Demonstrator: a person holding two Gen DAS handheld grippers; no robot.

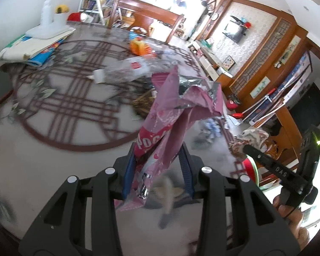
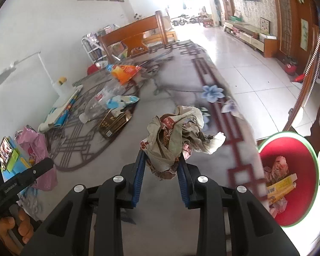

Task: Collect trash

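Both grippers are carrying trash above the patterned rug [image 2: 181, 81]. The left gripper [image 1: 157, 162] has its blue pads pinched on a crumpled pink snack wrapper [image 1: 170, 111] that sticks up from between them, silver lining showing at the torn top. The right gripper [image 2: 161, 166] is clamped tight on a balled-up beige wrapper with red print [image 2: 177, 134]. Just to its right, off the rug's edge on the tiled floor, stands a red bin with a green rim [image 2: 288, 149], already holding a yellow box [image 2: 281, 186] and some pink wrappers. Farther back on the rug lie a clear plastic bottle [image 2: 98, 104], an orange snack bag [image 2: 123, 72] and a dark box [image 2: 113, 123].
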